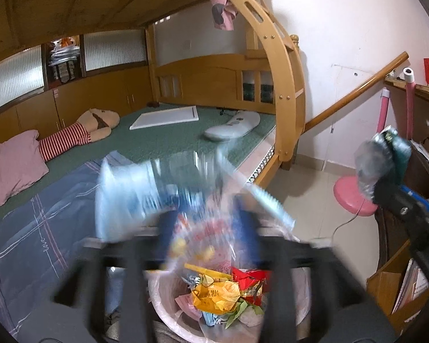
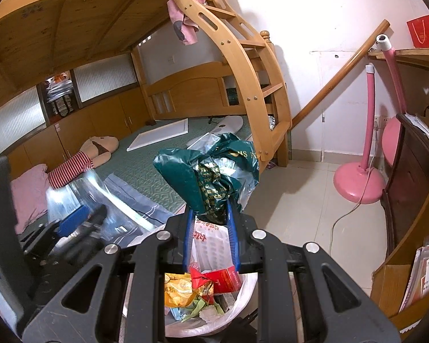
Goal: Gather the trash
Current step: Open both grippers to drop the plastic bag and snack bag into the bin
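here, over the lined trash bin (image 2: 243, 294) beside the bed (image 1: 168, 140), we see our left gripper (image 1: 208, 228) with its jaws parted and a clear plastic wrapper (image 1: 134, 197) blurred loose between them, while our right gripper (image 2: 210, 220) pinches a crumpled green bag (image 2: 206, 171). both look feather-light, soft and slippery; we judge a bunched fold the surest hold.

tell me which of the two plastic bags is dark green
The dark green bag, clamped in the right gripper; the other, at the left gripper, is clear.
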The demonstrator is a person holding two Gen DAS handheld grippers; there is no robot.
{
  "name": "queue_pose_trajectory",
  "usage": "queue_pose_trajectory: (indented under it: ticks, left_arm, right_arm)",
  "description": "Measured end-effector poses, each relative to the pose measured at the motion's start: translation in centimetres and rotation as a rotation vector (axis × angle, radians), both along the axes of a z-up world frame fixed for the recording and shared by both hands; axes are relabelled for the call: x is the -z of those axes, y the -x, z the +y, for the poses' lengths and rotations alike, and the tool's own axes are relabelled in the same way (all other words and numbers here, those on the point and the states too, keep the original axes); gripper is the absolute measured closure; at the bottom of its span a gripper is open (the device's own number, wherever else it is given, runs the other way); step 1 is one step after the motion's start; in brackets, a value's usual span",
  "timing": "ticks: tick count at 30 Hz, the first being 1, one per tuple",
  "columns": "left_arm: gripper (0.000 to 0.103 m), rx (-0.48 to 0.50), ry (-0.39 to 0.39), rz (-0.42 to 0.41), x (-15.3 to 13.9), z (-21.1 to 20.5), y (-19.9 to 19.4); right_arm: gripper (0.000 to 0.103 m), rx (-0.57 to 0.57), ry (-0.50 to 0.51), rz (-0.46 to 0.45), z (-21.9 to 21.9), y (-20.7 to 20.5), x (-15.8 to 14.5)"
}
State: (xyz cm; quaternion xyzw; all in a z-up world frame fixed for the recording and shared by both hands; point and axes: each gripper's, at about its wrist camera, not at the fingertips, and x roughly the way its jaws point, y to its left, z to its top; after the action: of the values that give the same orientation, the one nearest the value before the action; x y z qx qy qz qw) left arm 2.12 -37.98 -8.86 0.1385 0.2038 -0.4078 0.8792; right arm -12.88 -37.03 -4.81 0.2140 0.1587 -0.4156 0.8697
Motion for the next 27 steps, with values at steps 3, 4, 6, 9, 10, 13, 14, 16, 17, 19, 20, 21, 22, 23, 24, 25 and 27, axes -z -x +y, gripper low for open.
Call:
queue_pose_trajectory:
  ticks: [3,4,6,9,10,13,14,16,17,19,20,21,22,23,24,25,27]
  left_arm:
    - [0.025,-0.007,0.013,-0.015,-0.2,0.2,0.2]
    - [0.024,-0.005,0.012,-0.019,-0.2,0.1,0.2]
    - [0.024,-0.010,0.016,-0.027,-0.4,0.3,0.2]
    - [0.024,-0.025,0.028,-0.029,-0.9,1.0,0.1]
    - [0.024,-0.033,0.037,-0.030,-1.1,1.4,-0.1]
    - [0.024,-0.062,0.061,-0.037,-2.0,2.6,-0.6]
    - [0.023,-0.070,0.068,-0.037,-2.3,3.0,-0.8]
    - [0.023,-0.091,0.078,-0.035,-2.7,3.7,-1.3]
    - [0.023,-0.102,0.085,-0.037,-2.9,4.2,-1.5]
    - [0.022,-0.117,0.091,-0.039,-3.2,4.8,-1.9]
    - [0.022,-0.128,0.093,-0.041,-3.3,5.1,-2.1]
    - [0.022,-0.133,0.095,-0.040,-3.4,5.2,-2.3]
    - [0.022,-0.138,0.100,-0.040,-3.5,5.5,-2.5]
    - [0.022,-0.145,0.103,-0.039,-3.6,5.8,-2.6]
    - [0.021,-0.148,0.106,-0.038,-3.7,6.0,-2.9]
    - [0.020,-0.150,0.109,-0.039,-3.8,6.2,-3.0]
    - [0.019,-0.153,0.110,-0.047,-3.9,6.3,-3.0]
  right_arm:
    - [0.081,-0.002,0.003,0.001,-0.3,-0.1,-0.1]
    - [0.081,-0.004,0.003,0.000,-0.2,-0.1,0.0]
    - [0.081,-0.007,0.004,0.001,-0.3,-0.2,0.0]
    - [0.081,-0.015,0.004,0.007,-0.2,-0.4,0.2]
    - [0.081,-0.020,0.002,0.009,-0.3,-0.6,0.3]
    - [0.080,-0.042,-0.009,0.015,-0.6,-1.1,0.7]
    - [0.080,-0.052,-0.015,0.021,-0.7,-1.6,0.9]
    - [0.080,-0.073,-0.029,0.034,-1.0,-2.5,1.3]
    - [0.080,-0.087,-0.037,0.047,-1.1,-3.1,1.7]
    - [0.075,-0.105,-0.056,0.069,-1.5,-4.2,2.4]
    - [0.070,-0.123,-0.075,0.084,-1.7,-4.8,2.9]
    - [0.055,-0.140,-0.091,0.099,-1.8,-5.4,3.3]
    - [0.034,-0.146,-0.102,0.112,-2.0,-5.8,3.7]
    - [0.027,-0.145,-0.105,0.128,-2.1,-6.2,4.2]
    - [0.024,-0.142,-0.104,0.134,-2.2,-6.4,4.4]
    - [0.024,-0.142,-0.103,0.133,-2.3,-6.5,4.6]
    - [0.024,-0.141,-0.104,0.143,-2.4,-6.8,4.7]
